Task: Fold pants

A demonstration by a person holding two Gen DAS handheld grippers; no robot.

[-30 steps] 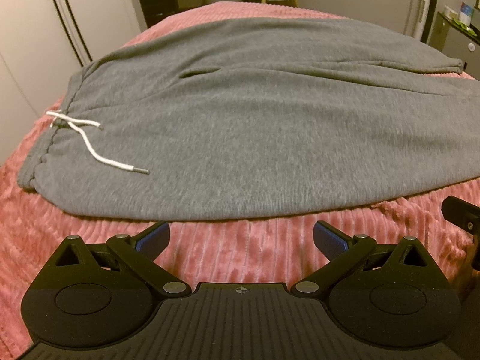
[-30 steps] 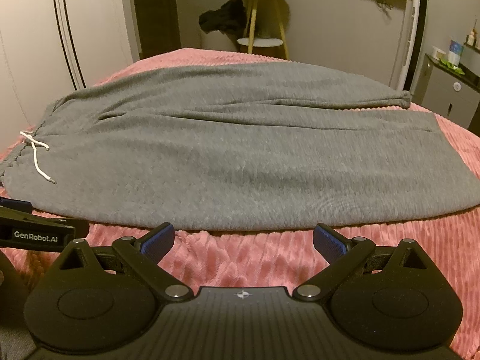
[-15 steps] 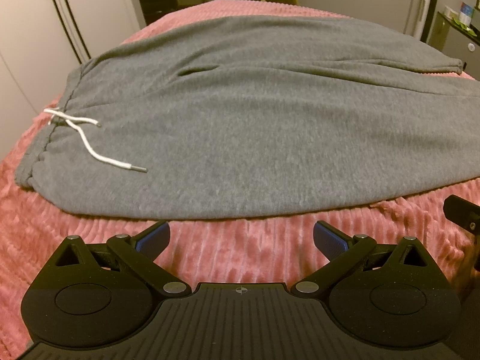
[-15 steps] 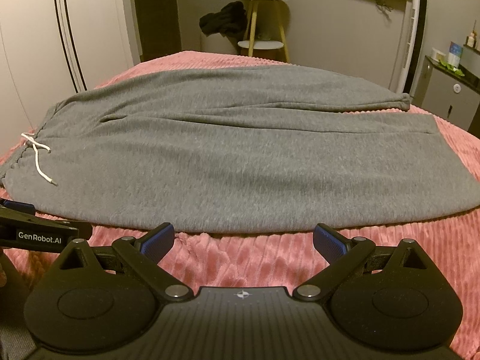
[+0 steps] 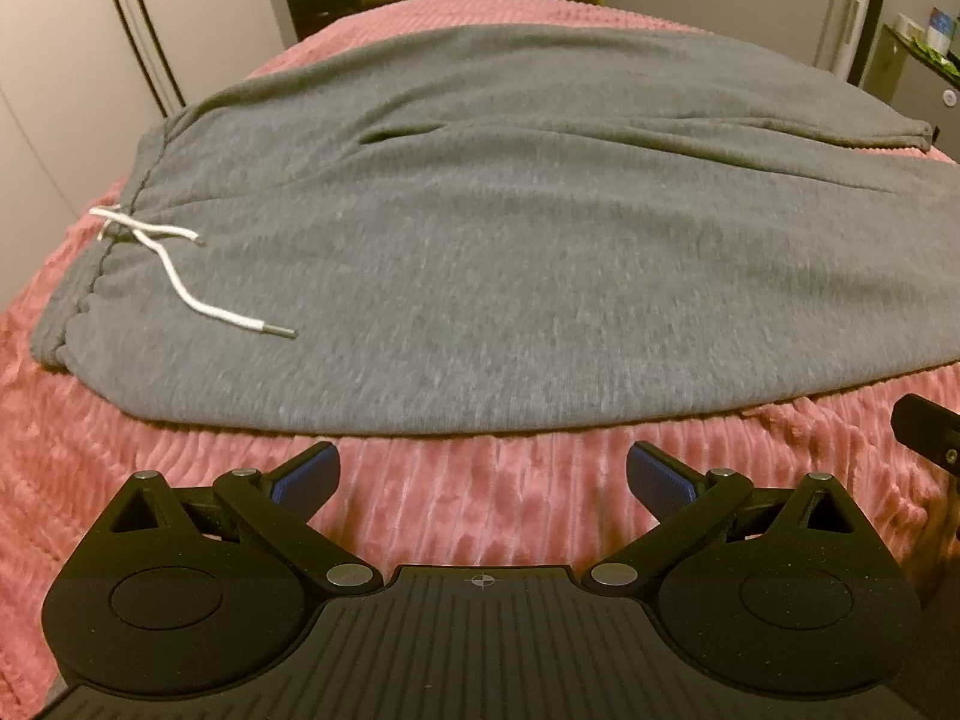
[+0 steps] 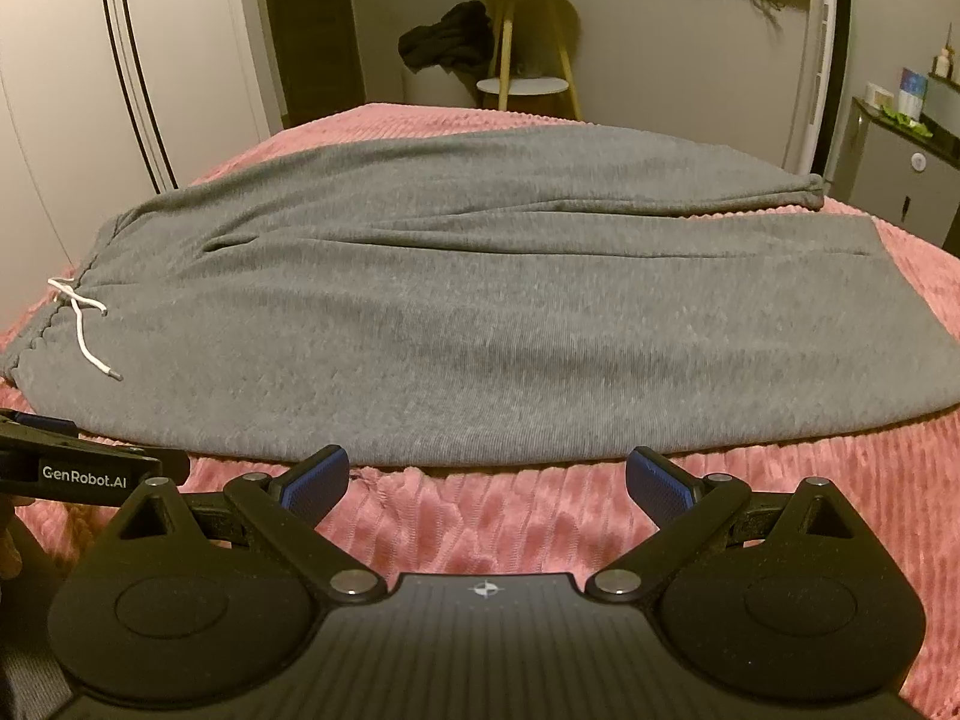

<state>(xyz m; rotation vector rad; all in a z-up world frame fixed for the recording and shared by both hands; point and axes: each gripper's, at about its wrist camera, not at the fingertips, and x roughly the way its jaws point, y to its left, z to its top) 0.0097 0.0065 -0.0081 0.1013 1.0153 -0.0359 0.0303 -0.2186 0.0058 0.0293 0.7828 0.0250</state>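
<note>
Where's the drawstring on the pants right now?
The white drawstring lies at the far left in both views, tied at the waistband, with its loose end trailing onto the grey pants toward the near edge.

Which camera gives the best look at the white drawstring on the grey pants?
The left wrist view: the drawstring lies close and large there, knot and metal tip both clear on the pants. In the right wrist view the drawstring is smaller, out at the left edge.
</note>
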